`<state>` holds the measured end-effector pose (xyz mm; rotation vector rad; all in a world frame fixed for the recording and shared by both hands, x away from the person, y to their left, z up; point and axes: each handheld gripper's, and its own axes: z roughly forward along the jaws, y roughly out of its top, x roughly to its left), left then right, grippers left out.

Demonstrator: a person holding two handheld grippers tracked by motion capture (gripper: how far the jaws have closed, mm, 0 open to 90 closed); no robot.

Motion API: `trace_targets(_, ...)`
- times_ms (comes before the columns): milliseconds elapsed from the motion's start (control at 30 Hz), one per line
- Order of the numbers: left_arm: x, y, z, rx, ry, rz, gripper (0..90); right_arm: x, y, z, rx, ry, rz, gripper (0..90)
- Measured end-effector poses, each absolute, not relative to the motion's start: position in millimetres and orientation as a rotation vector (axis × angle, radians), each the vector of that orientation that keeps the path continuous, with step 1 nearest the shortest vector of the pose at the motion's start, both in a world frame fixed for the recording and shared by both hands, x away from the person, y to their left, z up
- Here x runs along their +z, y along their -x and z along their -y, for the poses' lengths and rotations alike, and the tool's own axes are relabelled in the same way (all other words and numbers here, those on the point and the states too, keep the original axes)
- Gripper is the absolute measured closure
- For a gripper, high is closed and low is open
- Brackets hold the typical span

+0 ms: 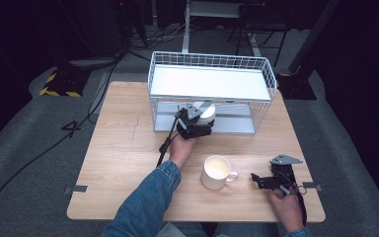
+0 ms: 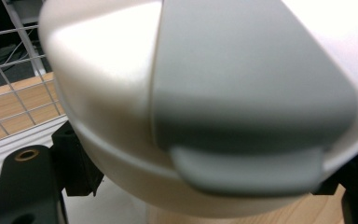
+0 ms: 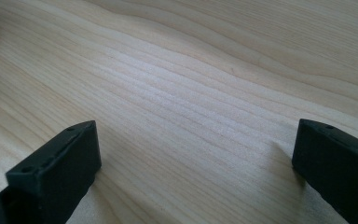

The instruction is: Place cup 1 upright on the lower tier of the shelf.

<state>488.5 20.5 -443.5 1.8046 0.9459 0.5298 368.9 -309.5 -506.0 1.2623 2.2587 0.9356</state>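
Clamping the white lidded container (image 2: 205,107) at the wire rack's (image 1: 212,64) lower shelf, your left hand-held gripper (image 1: 196,123) risks snagging wires. Right hand-held gripper (image 1: 269,180) rests spread apart on the tabletop (image 1: 123,163) near the mug (image 1: 217,172).

We see a blue denim sleeve (image 1: 145,200) with a turned-back cuff on the person's left arm, coming in from 6 o'clock of the high view, and a sliver of the same denim at the right wrist. The matte black plastic left gripper (image 1: 196,127) carries a grey three-cornered plate on top at 12 o'clock and trails a thin black cable toward 7 o'clock; its own view shows a brass-coloured screw insert in one jaw. The matching black right gripper (image 1: 259,180) bears the same grey plate, and its blocky square-ended jaws show small screw holes.
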Motion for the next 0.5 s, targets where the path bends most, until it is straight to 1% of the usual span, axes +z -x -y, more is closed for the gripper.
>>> trace_targets(500, -454.1, -505.7, -6.9, 0.536, -1.807, -0.977, 18.9, -506.0, -368.9, 309.5, 0.936, -1.262, -2.259, 1.1)
